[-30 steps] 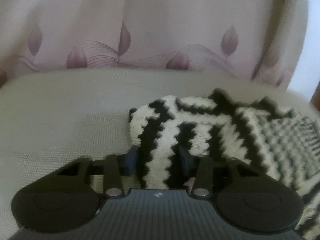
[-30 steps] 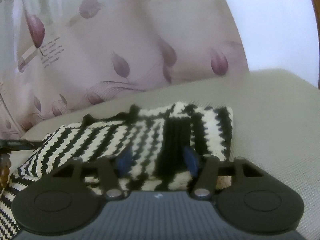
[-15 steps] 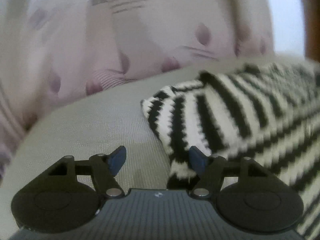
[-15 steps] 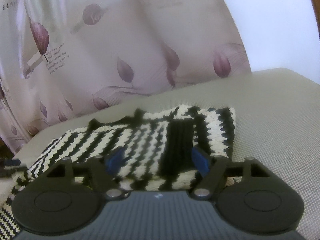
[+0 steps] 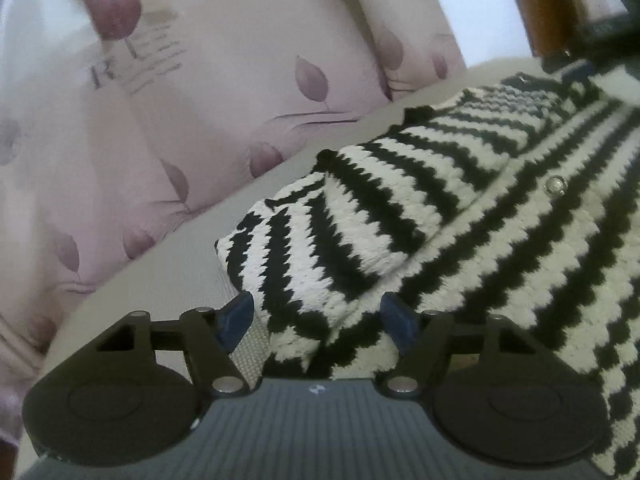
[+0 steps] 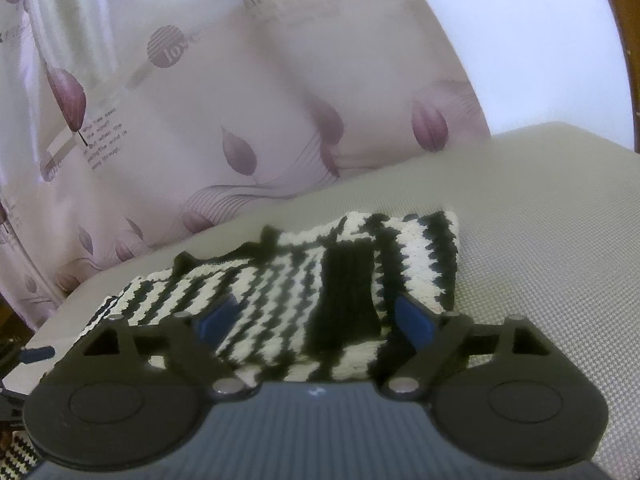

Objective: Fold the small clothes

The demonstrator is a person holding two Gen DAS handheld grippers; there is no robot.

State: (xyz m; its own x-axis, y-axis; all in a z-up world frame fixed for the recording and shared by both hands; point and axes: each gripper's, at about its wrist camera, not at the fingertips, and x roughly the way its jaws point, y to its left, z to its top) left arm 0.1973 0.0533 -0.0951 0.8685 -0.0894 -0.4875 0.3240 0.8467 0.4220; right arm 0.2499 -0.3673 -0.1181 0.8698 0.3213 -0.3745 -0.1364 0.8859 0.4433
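A black-and-white striped knitted cardigan (image 5: 460, 208) lies on a grey woven surface (image 5: 188, 264). Its left sleeve is folded in over the body, and a clear button (image 5: 555, 186) shows on the front. My left gripper (image 5: 318, 318) is open, its blue pads on either side of the folded sleeve's near corner without holding it. In the right wrist view the same cardigan (image 6: 320, 276) lies with its right sleeve folded in, black cuff on top. My right gripper (image 6: 318, 318) is open over its near edge.
A pink curtain (image 6: 240, 100) with a leaf print hangs behind the surface (image 6: 540, 220). A brown wooden frame (image 5: 536, 4) stands at the far right in the left wrist view. The right gripper's tip (image 5: 576, 70) shows at the cardigan's far side.
My left gripper has let go of the sleeve, opened, and swung round to the left corner. My right gripper has opened wider and drawn back a little from the cardigan.
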